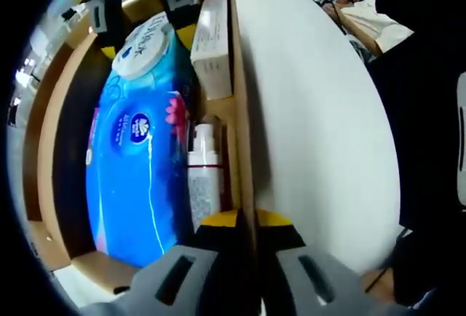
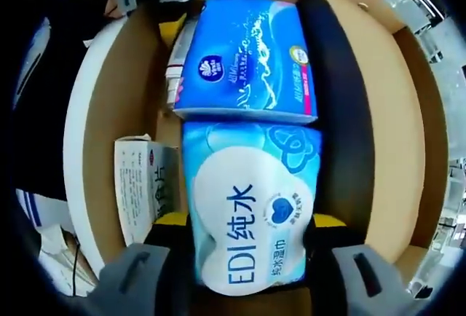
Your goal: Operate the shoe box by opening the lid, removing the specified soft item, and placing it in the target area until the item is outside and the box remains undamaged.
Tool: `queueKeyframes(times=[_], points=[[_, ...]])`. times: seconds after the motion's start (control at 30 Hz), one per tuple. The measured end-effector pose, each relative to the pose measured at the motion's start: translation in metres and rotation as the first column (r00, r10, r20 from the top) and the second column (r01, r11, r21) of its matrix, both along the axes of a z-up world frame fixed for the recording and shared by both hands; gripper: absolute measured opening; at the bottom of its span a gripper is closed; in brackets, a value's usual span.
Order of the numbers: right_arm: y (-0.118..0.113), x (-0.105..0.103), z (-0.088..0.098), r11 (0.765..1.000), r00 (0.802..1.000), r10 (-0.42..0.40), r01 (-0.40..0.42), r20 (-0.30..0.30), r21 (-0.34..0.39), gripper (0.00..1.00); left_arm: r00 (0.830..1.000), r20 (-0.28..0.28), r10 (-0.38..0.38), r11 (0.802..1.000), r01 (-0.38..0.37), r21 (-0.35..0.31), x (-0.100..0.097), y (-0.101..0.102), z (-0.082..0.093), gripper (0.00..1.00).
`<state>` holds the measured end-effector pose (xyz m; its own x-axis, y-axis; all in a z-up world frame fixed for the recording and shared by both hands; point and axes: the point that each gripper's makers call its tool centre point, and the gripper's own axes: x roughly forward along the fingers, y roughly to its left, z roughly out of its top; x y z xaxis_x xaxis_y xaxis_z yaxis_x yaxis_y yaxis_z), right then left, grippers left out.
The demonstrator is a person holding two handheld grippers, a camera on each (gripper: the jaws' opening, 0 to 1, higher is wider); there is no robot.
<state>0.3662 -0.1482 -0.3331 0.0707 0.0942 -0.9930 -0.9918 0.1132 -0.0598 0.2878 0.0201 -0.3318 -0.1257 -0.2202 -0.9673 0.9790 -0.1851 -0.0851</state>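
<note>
- Shoe box (image 2: 109, 156) open, brown cardboard inside, dark liner along the wall to the right of the right gripper.
- White lid (image 1: 313, 127) standing just right of the left gripper's jaws, stretching ahead and away.
- Left gripper (image 1: 244, 221): yellow-tipped jaws nearly together, pinched on the thin cardboard wall (image 1: 240, 112) where box and lid meet.
- Right gripper (image 2: 246, 221): jaws spread wide, 1 on each side of the light blue wet-wipes pack (image 2: 251, 214) printed "EDI", yellow pads against both its sides.
- Wet-wipes pack sitting inside the box, directly between the right jaws, near end toward the camera.
- Dark blue tissue pack (image 2: 244, 57) ahead of the wet-wipes pack, touching its far edge, also inside the box.
- Same tissue pack in the left gripper view (image 1: 135, 156), ahead and left of the left jaws, with the wet-wipes pack (image 1: 145, 46) beyond it.
- Right gripper visible at the far end of the left gripper view (image 1: 142, 10), jaws astride the wet-wipes pack.
- White pump bottle (image 1: 204, 170) lying just ahead of the left jaws, between tissue pack and wall.
- Small white carton (image 1: 212, 46) farther ahead along the same wall; in the right gripper view (image 2: 142, 185) just left of the wet-wipes pack.
</note>
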Motion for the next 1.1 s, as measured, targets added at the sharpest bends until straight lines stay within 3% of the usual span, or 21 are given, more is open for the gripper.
queueKeyframes(times=[0.2,0.47,1.1], points=[[0.002,-0.002,-0.005,1.000,1.000,0.000,0.000,-0.009,0.020,0.66,1.000,0.002,-0.001,1.000,0.001,0.003,0.000,0.000,-0.001,0.05],[0.006,-0.006,-0.012,0.999,0.998,-0.002,0.005,-0.070,0.052,0.68,1.000,0.001,0.001,1.000,-0.001,0.008,0.000,0.001,-0.002,0.05],[0.003,-0.008,-0.014,1.000,0.999,-0.013,0.012,-0.050,-0.009,0.69,1.000,0.001,-0.003,1.000,0.003,0.010,-0.003,-0.002,0.000,0.06]])
